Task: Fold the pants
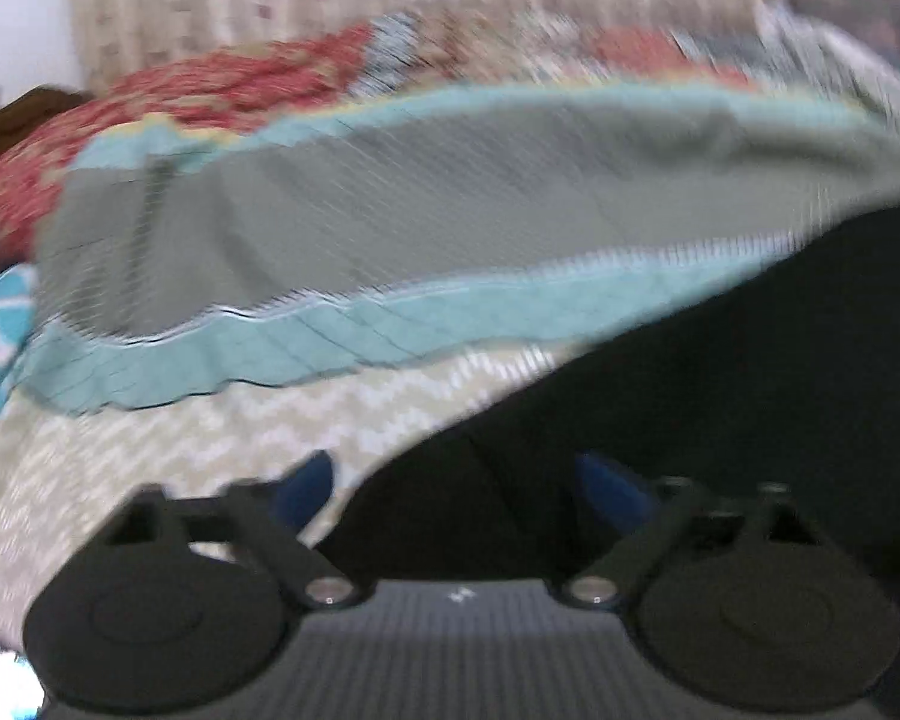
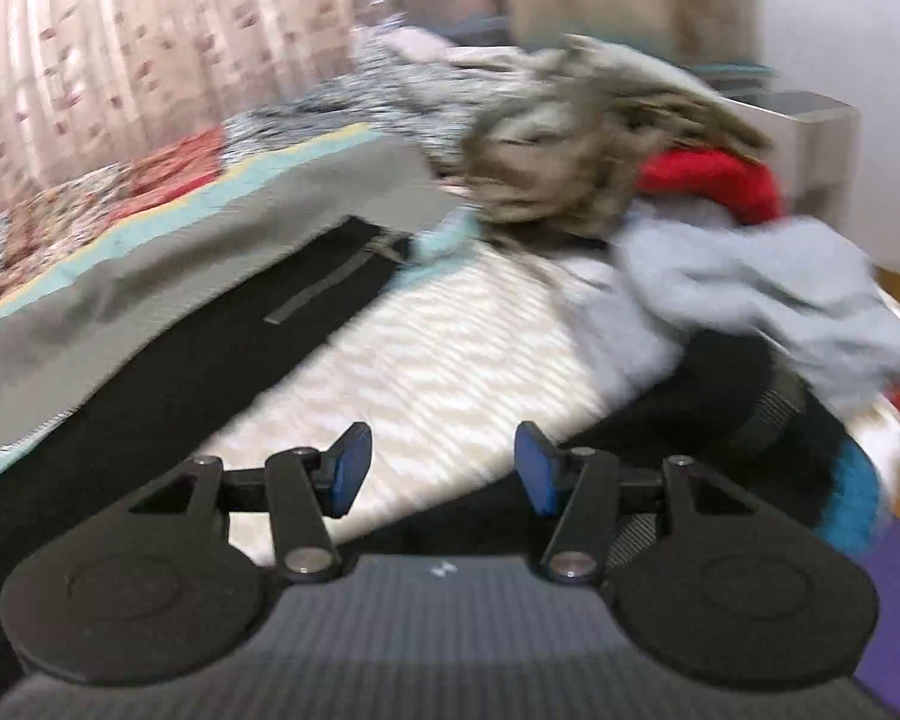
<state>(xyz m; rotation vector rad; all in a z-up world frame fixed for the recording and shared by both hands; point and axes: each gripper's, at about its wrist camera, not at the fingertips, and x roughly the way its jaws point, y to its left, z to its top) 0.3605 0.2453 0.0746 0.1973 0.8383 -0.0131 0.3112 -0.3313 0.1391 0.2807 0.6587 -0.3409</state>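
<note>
Black pants (image 2: pixel 150 396) with a grey stripe lie stretched across the cream zigzag bedspread (image 2: pixel 450 360), beside a flat grey garment (image 2: pixel 180 276). In the left wrist view the grey garment (image 1: pixel 390 204) lies on a teal band, and black cloth (image 1: pixel 720 372) fills the lower right. My left gripper (image 1: pixel 459 492) hovers over the edge of the black cloth, its blue pads (image 1: pixel 309 489) apart with nothing pinched. My right gripper (image 2: pixel 443 468) is open above the bare bedspread, its blue pads (image 2: pixel 348 468) holding nothing. Both views are motion-blurred.
A pile of loose clothes sits at the right: a light blue piece (image 2: pixel 750 294), a red one (image 2: pixel 714 180), a brown-grey one (image 2: pixel 570 150) and a black garment with a ribbed band (image 2: pixel 744 396). A curtain (image 2: pixel 150 48) hangs behind the bed. A red floral quilt (image 1: pixel 150 120) lies at the far left.
</note>
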